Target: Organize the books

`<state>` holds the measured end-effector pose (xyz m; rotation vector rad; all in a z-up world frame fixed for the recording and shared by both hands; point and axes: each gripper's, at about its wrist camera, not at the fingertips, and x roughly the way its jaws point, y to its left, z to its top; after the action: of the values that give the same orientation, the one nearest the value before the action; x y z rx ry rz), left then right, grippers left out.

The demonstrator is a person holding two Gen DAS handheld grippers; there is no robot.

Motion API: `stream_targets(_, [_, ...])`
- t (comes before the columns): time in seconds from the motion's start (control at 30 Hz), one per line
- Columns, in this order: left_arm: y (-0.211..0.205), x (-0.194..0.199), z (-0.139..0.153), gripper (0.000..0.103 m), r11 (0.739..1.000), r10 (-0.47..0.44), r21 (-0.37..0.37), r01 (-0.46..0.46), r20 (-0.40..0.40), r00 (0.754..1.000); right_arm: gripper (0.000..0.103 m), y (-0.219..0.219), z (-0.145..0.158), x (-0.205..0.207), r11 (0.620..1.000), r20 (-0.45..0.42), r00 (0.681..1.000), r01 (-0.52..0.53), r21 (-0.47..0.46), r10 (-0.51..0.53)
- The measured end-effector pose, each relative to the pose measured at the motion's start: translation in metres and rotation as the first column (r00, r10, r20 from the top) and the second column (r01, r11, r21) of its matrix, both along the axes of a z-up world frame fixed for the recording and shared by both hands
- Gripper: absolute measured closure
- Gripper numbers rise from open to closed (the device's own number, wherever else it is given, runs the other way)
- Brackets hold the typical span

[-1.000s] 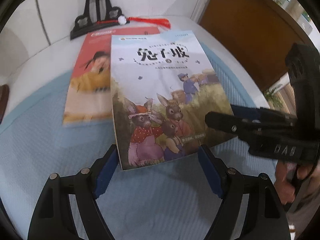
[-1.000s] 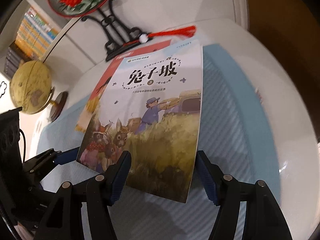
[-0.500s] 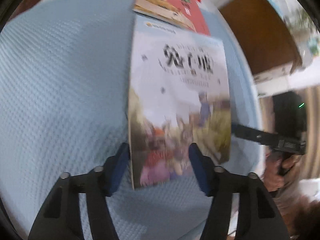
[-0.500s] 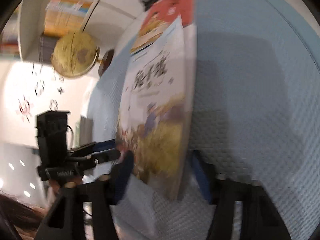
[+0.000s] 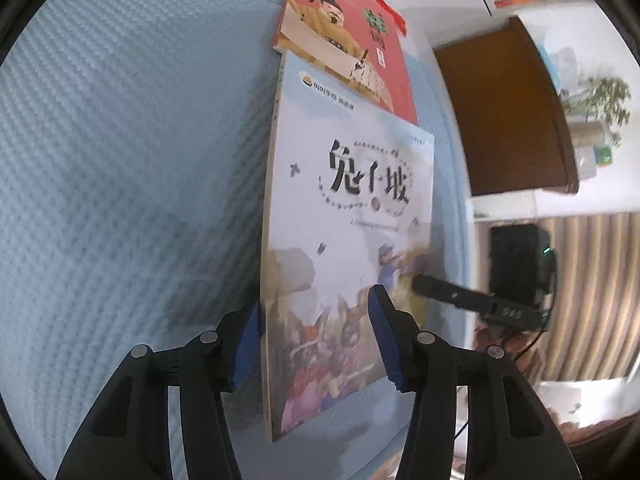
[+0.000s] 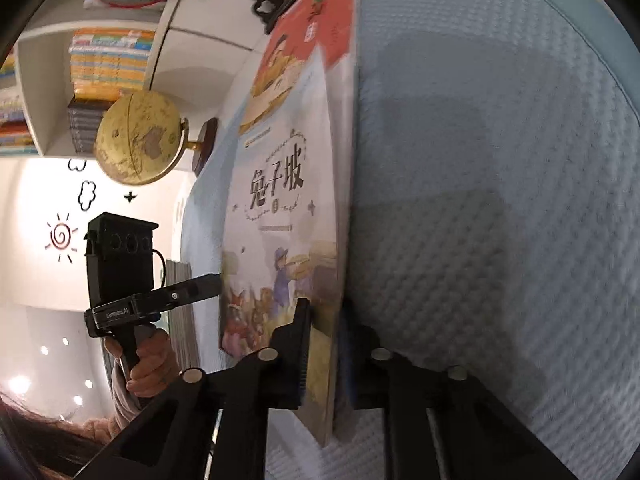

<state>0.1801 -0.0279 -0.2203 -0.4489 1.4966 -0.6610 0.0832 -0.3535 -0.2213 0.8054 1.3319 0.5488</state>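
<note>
Two books lie on a pale blue mat (image 5: 132,184) with a raised, quilted weave that covers a white worktop (image 5: 436,4). The nearer one, the rabbit book (image 5: 352,216), is a thin softcover with a glossy pale cover, dark title characters and a painted scene of rabbits in a yellow field. Its long axis runs from near to far, title end pointing away from both cameras. The red book (image 5: 372,40), also thin and flat, lies just beyond it along much the same line, its near end tucked under the rabbit book's far edge.

In the left wrist view the left tool (image 5: 314,344) straddles the near left part of the rabbit book: one blue pad (image 5: 248,344) sits off the spine edge and the other rests over the cover, with a wide gap between them, so the jaws stand apart. In the right wrist view the right tool (image 6: 326,354) is clamped on the book's near right edge, one black finger on the cover and the blue pad beneath, the pages pinched between them. That edge appears raised off the mat, though by how much I cannot tell.

Far off, a black ornamental stand (image 6: 276,4) with a red tassel sits on the worktop, beside a golden globe (image 6: 138,138) on a wooden base. A white shelf (image 6: 36,92) holds stacked books.
</note>
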Motion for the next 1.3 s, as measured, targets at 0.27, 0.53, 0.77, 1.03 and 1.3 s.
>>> stream_targets(0.27, [-0.007,0.011,-0.008,0.083,0.998,0.028,0.054,-0.026,-0.034,0.999,0.093,-0.006,-0.006,0.002,0.999,0.004,1.0,0.011,0.049,-0.011])
stream_targets(0.53, [0.01,0.0,-0.002,0.083,0.998,0.031,0.059,-0.031,0.004,1.0,0.092,0.001,0.006,0.003,1.0,0.056,0.998,0.022,-0.008,-0.021])
stream_targets(0.77, [0.018,-0.014,0.009,0.083,0.994,0.017,0.111,-0.02,0.035,0.999,0.092,0.023,0.033,0.001,0.999,0.151,0.988,-0.025,-0.02,0.028])
stream_targets(1.03, [0.039,-0.024,0.03,0.083,0.983,-0.004,0.183,-0.015,0.103,0.995,0.092,0.056,0.052,0.001,0.996,0.188,0.979,-0.074,-0.053,0.083])
stream_targets(1.3, [0.057,-0.031,0.06,0.083,0.975,-0.022,0.223,-0.022,0.193,0.981,0.092,0.083,0.069,-0.003,0.994,0.222,0.97,-0.089,-0.059,0.1])
